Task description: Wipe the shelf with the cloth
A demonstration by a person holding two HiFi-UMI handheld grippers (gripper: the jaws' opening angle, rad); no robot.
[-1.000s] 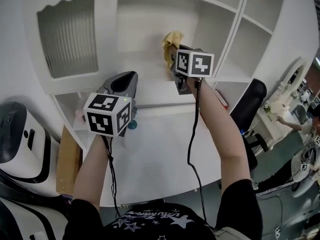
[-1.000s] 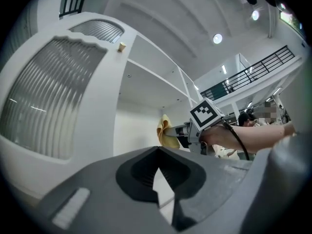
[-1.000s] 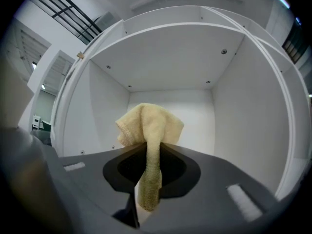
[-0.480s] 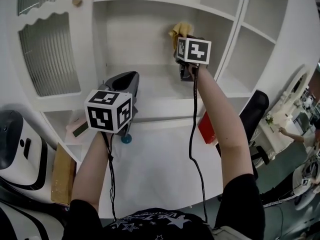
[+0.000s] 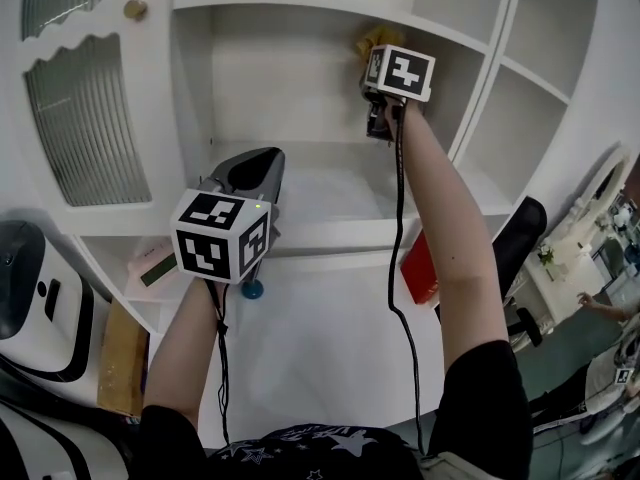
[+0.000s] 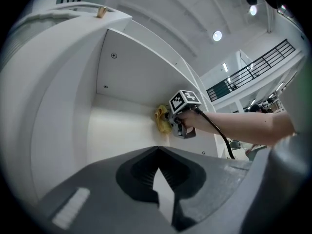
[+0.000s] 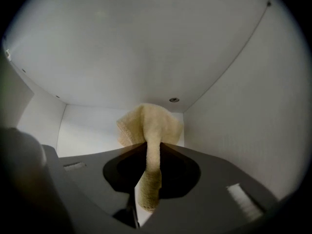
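Observation:
A yellow cloth (image 7: 148,125) is pinched between the jaws of my right gripper (image 7: 146,147), with its bunched end bulging out past the tips. In the head view that right gripper (image 5: 388,68) is raised high inside the white shelf compartment (image 5: 320,183), holding the cloth (image 5: 373,40) at the upper back right corner, against or very near the back wall. My left gripper (image 5: 260,163) hovers at the compartment's front edge, jaws shut and holding nothing. Looking along the left gripper (image 6: 158,149), I see the cloth (image 6: 161,118) and the right gripper (image 6: 183,123) deep in the compartment.
A cabinet door with ribbed glass (image 5: 85,118) and a knob (image 5: 134,10) stands to the left. More open compartments (image 5: 520,118) lie to the right. Below the shelf are a red box (image 5: 422,268), a blue object (image 5: 252,289) and a white tabletop (image 5: 320,348).
My right gripper has risen with the cloth from the lower part of the compartment's back to its upper right corner. The left gripper has stayed near the front edge.

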